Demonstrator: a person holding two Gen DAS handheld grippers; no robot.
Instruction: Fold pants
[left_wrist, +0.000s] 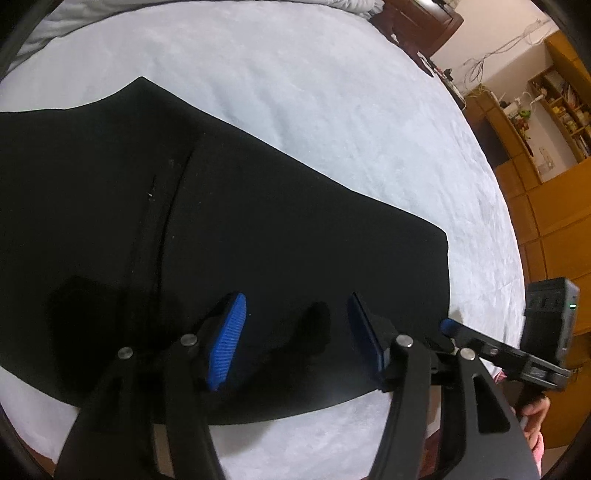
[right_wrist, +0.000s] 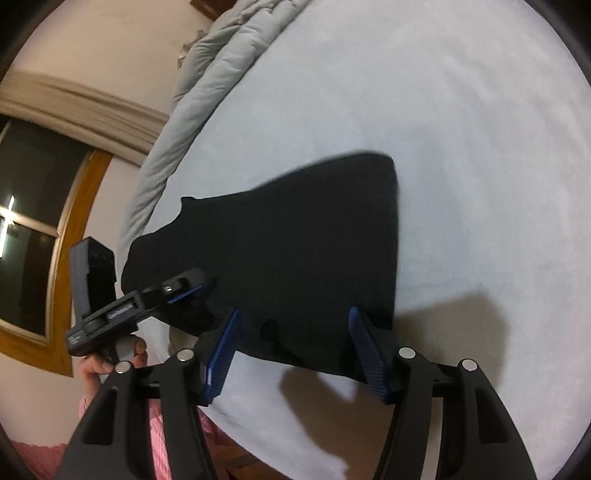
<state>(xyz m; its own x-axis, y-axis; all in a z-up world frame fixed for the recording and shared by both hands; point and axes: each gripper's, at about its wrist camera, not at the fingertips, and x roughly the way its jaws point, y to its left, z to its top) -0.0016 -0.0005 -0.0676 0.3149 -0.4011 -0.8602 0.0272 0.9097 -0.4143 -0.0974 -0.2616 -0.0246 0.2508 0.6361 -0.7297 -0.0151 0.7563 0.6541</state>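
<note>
surface: pale bed sheet (left_wrist: 332, 92), flat; rumpled grey duvet (right_wrist: 207, 70) bunched at 11 o'clock in the right wrist view, wooden shelving (left_wrist: 554, 122) at 2 o'clock in the left wrist view.
pants: black pants (left_wrist: 221, 221) lie flat on the sheet, already doubled to a wedge – wide end toward the person, narrow end running off to 9 o'clock in the left wrist view.
left gripper: left gripper (left_wrist: 295, 332) jaws apart, blue pads (left_wrist: 225, 343) hovering over the near cloth, nothing pinched between them.
right gripper: right gripper (right_wrist: 295, 345) also released, straddling the near hem at 6 o'clock; the cloth edge sits between the pads but I can't see them pressing on it.
step (judged): both lining up on the near edge to pinch and carry it over for the next fold.
risk 1: black on black – layers unreadable, so a pinch may catch only the top ply and the fold opens up.
risk 2: right pads sit near the corner at 5 o'clock; a shallow bite could slip off the hem on lift.
risk 3: uneven grab depth between hands would skew the fold line.
risk 4: pads digging low could snag the sheet along with the fabric.
</note>
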